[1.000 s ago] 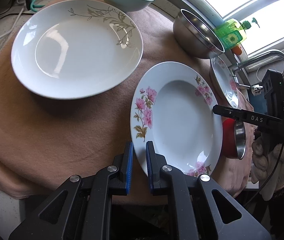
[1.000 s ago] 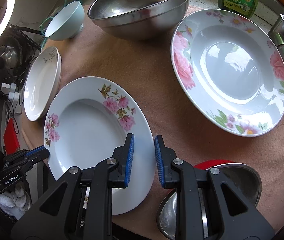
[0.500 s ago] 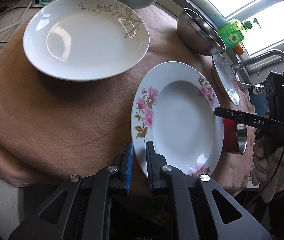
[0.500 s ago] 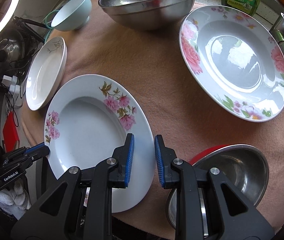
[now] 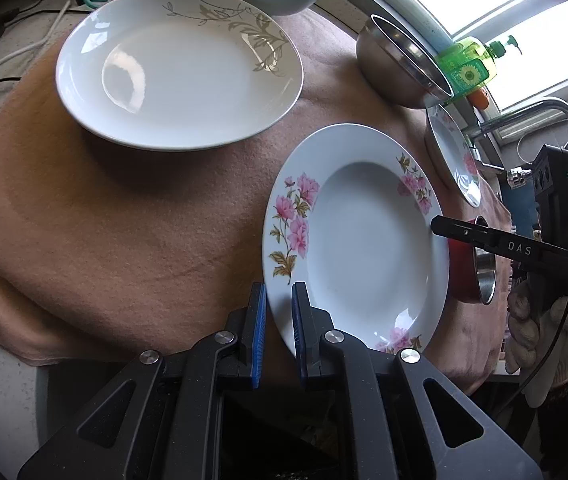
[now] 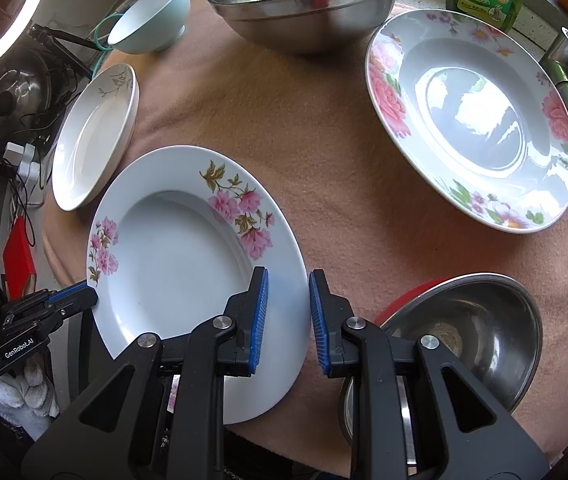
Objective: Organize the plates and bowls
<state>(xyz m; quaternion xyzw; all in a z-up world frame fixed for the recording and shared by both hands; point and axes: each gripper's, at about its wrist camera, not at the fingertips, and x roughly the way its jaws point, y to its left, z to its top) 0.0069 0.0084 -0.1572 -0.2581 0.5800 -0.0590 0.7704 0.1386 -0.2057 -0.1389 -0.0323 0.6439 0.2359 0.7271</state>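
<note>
A deep white plate with pink flowers [image 5: 364, 248] [image 6: 172, 264] is gripped at both sides. My left gripper [image 5: 280, 320] is shut on its near-left rim, the blue pads on either side of the edge. In the right wrist view my right gripper [image 6: 289, 308] is shut on the opposite rim, one pad over the plate and one outside it. Each gripper also shows in the other's view: the right gripper [image 5: 438, 226] at the plate's far edge, the left gripper [image 6: 84, 296] at its left edge. The plate looks slightly raised off the peach cloth [image 5: 124, 220].
On the cloth stand a white plate with olive leaves [image 5: 180, 68], a pale blue bowl [image 6: 152, 20], a large steel bowl [image 6: 304, 0], a big rose-patterned plate [image 6: 472, 120] and a small steel bowl with a red outside [image 6: 456, 344]. A green soap bottle [image 5: 464, 72] and a tap [image 5: 556, 112] stand by the window.
The flowered plate keeps its place between both grippers while the other dishes and cloth have drifted up and away in both views. More of the small steel bowl shows now.
</note>
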